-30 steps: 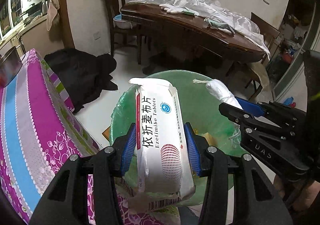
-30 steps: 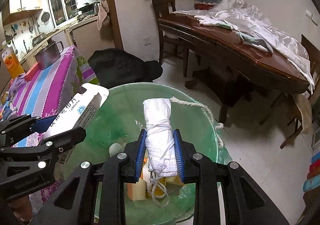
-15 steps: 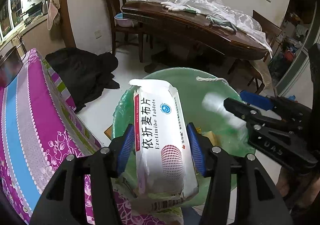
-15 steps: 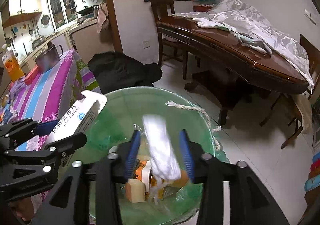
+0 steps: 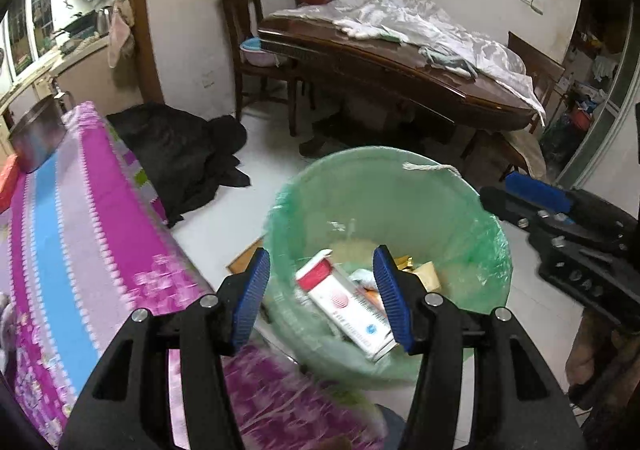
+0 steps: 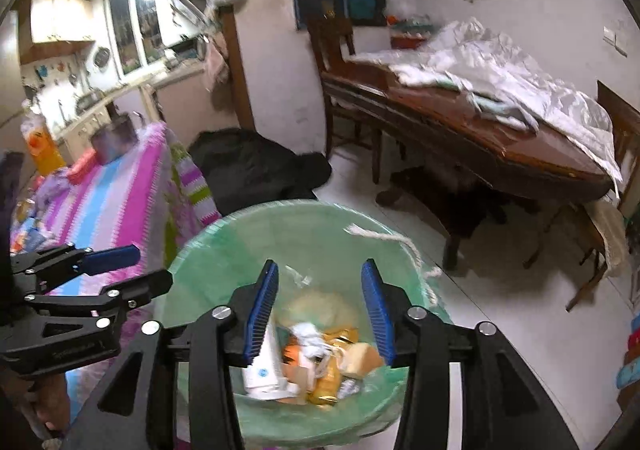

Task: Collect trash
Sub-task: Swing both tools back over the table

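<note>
A bin lined with a green bag stands on the floor below both grippers. The white and red tablet box lies inside it among other trash. The white cloth roll lies in there too. Its white cord hangs over the bin's far rim. My left gripper is open and empty above the bin's near side. My right gripper is open and empty above the bin. Each gripper shows in the other's view, the right one and the left one.
A table with a striped pink and blue cloth stands left of the bin. A black heap of cloth lies on the floor behind. A dark wooden table with white sheets and chairs stands at the back.
Both grippers opened. The cloth roll dropped into the bin first, then the tablet box left the left gripper and fell in.
</note>
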The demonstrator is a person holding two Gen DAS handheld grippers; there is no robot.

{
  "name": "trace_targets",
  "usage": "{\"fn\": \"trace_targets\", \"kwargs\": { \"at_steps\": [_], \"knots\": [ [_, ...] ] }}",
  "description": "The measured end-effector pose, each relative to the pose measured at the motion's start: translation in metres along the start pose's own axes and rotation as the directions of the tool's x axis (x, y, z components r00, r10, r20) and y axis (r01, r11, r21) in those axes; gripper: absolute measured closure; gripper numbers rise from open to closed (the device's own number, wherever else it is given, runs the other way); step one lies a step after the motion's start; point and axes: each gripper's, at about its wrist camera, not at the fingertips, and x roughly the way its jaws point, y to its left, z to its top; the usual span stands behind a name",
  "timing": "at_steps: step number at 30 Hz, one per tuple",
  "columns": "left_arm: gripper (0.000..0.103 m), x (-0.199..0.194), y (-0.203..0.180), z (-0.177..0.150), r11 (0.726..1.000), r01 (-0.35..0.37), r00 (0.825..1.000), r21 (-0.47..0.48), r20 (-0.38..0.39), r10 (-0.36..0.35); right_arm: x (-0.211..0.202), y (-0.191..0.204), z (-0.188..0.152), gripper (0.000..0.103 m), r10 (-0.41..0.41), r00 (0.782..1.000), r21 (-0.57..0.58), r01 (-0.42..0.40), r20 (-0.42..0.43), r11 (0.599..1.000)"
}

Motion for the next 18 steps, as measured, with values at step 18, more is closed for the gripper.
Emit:
{"fn": "trace_targets", "kwargs": {
  "at_steps": [18],
  "knots": [
    [0.031,-0.199,0.276,-0.103,0.832,-0.264,0.938,-0.488,0.07,0.338,-0.002,0.205,-0.019,0.027,0.359,0.931,-0.246,-0.362,-0.061,0.899]
  ]
}}
